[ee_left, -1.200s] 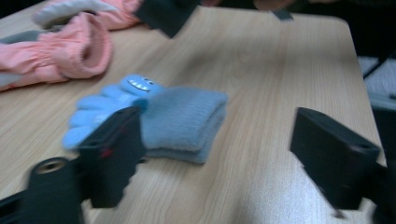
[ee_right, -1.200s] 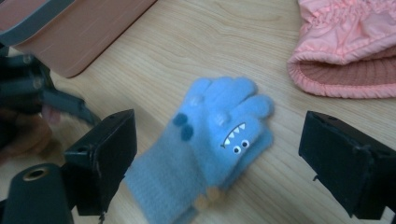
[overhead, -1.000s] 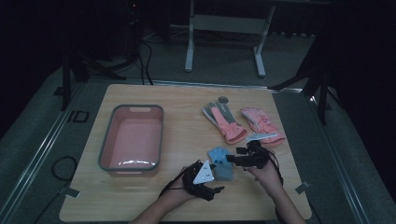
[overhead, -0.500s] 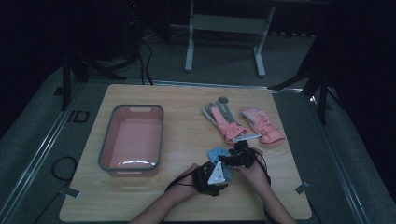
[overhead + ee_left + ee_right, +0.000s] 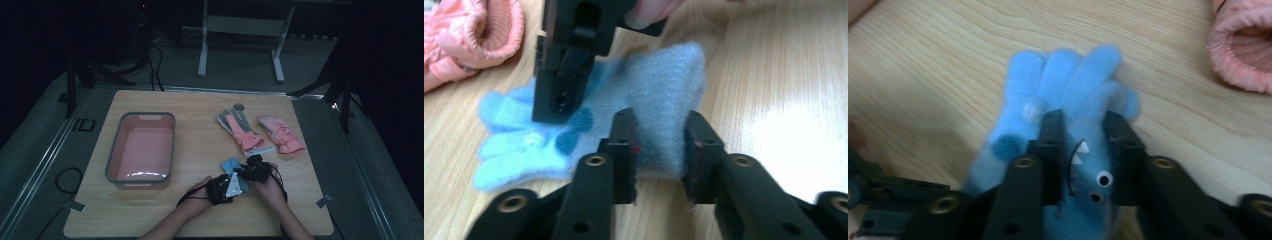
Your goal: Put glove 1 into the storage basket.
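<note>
Both grippers have just been closing on the blue glove, which lies on the counter near the front edge, close to the person. A sec ago the right gripper was a bit farther back; now it has come down & in, next to the left gripper. So the grab looks done, and lifting the glove should be next, maybe over to the pink tub.

Left gripper's fingers are narrow. They pinch the glove's cuff end, w/ the fuzzy cloth bunched up between them.

Right gripper's fingers are narrow too. They squeeze the middle of the glove, right by its little face w/ eyes & teeth.

Two pink gloves lie farther back on the counter, not touched.
</note>
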`<state>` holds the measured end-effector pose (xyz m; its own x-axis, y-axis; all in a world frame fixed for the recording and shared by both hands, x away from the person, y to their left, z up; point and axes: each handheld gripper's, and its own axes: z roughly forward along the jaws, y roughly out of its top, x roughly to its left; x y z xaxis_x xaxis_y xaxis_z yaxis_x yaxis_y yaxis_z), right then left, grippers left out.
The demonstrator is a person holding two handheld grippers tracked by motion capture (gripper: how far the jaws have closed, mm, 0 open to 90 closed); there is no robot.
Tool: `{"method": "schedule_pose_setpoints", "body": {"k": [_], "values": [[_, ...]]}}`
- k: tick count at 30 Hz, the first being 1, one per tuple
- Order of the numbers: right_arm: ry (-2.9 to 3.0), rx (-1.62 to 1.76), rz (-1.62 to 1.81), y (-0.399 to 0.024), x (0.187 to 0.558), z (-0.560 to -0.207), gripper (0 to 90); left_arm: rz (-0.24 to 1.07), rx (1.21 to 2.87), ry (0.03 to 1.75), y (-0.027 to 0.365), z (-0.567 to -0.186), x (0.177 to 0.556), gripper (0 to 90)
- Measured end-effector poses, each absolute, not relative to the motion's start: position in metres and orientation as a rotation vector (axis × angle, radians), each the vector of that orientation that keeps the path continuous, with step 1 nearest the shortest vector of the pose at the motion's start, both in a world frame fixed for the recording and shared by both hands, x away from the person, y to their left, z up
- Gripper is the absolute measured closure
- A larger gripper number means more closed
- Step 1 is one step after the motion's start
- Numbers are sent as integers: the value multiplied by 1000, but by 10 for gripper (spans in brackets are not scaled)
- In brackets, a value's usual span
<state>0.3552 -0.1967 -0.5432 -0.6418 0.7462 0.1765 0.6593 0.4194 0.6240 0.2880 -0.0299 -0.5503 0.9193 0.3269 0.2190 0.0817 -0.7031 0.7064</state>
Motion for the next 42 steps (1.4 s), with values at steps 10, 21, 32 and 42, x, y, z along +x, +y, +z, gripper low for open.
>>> {"method": "schedule_pose_setpoints", "body": {"k": [10,21,32,42], "values": [[2512,1219,1072,-197,352,-536,825,381,2316,353,-27,-541,292,773],[2440,1231,1184,-199,355,-506,831,434,2307,350,-15,-505,298,784],[2394,1160,1263,-184,361,-465,834,540,2326,331,-4,-471,302,789],[2370,1119,1299,-166,367,-442,835,609,2327,341,11,-451,305,790]]}}
